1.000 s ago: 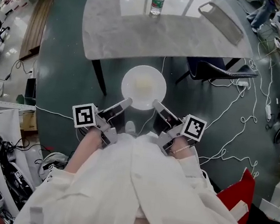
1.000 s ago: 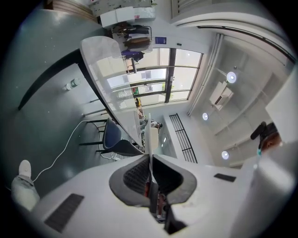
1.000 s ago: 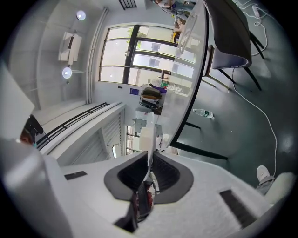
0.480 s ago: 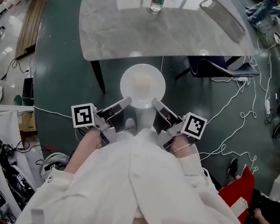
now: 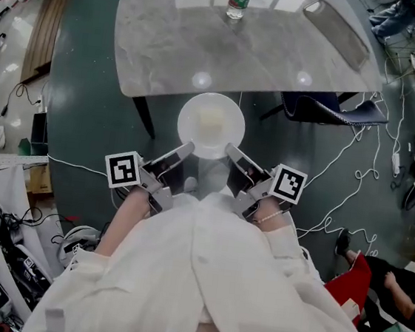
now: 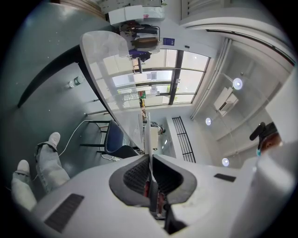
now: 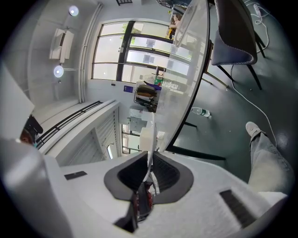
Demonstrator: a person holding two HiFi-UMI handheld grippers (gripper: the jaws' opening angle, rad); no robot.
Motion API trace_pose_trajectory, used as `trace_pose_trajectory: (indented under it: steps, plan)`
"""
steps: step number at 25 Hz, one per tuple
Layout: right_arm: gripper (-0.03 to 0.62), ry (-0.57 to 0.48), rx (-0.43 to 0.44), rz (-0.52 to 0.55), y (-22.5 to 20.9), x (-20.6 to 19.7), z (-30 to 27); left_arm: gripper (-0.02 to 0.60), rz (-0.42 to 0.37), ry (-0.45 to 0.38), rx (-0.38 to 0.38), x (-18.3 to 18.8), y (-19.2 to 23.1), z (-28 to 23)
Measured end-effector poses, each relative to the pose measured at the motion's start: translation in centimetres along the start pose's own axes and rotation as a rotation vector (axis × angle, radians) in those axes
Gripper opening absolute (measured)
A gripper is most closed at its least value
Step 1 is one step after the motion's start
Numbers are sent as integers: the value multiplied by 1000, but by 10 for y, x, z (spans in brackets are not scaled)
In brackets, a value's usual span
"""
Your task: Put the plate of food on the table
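- Both forearms reach forward from a white garment (image 5: 203, 273) and angle inward, so the two grippers converge.
- Each gripper carries a cube with a black-and-white square marker, left cube (image 5: 123, 170) and right cube (image 5: 288, 185); the markers bear no letters.
- The left gripper (image 5: 188, 150) has its fingers pinched narrow on the near-left rim of the plate (image 5: 211, 125).
- The right gripper (image 5: 230, 152) clamps the near-right rim in the same way.
- The plate is round and white with pale yellowish food (image 5: 211, 122) at its centre. It is held level over the dark floor (image 5: 94, 111), just short of the tabletop's near edge.
- The grey marbled tabletop (image 5: 206, 50) carries a bottle (image 5: 239, 3) at its far side, with a label too small to read.
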State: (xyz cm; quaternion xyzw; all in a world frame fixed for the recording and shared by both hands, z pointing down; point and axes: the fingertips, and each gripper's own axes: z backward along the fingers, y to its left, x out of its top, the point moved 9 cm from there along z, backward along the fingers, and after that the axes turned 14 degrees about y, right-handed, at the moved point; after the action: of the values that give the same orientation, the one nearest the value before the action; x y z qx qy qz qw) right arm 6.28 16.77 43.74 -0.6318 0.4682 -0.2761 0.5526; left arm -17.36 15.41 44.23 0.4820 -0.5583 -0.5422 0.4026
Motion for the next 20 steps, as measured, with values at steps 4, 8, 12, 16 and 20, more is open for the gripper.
trace_pose_trajectory:
  steps: [4, 8, 12, 16, 20]
  plan:
    - [15, 10, 4, 14, -3, 18, -7, 26, -14, -11, -4, 16, 2, -5]
    - [15, 30, 7, 5, -4, 64, -18, 26, -19, -23, 0, 55, -2, -25]
    - [15, 56, 5, 30, 0, 111, -31, 26, -19, -43, 3, 93, -7, -39]
    - [16, 72, -5, 38, -1, 152, -41, 26, -18, -63, -2, 129, -8, -55]
    - [15, 65, -7, 50, -2, 191, -40, 26, -21, -57, -9, 158, -12, -79]
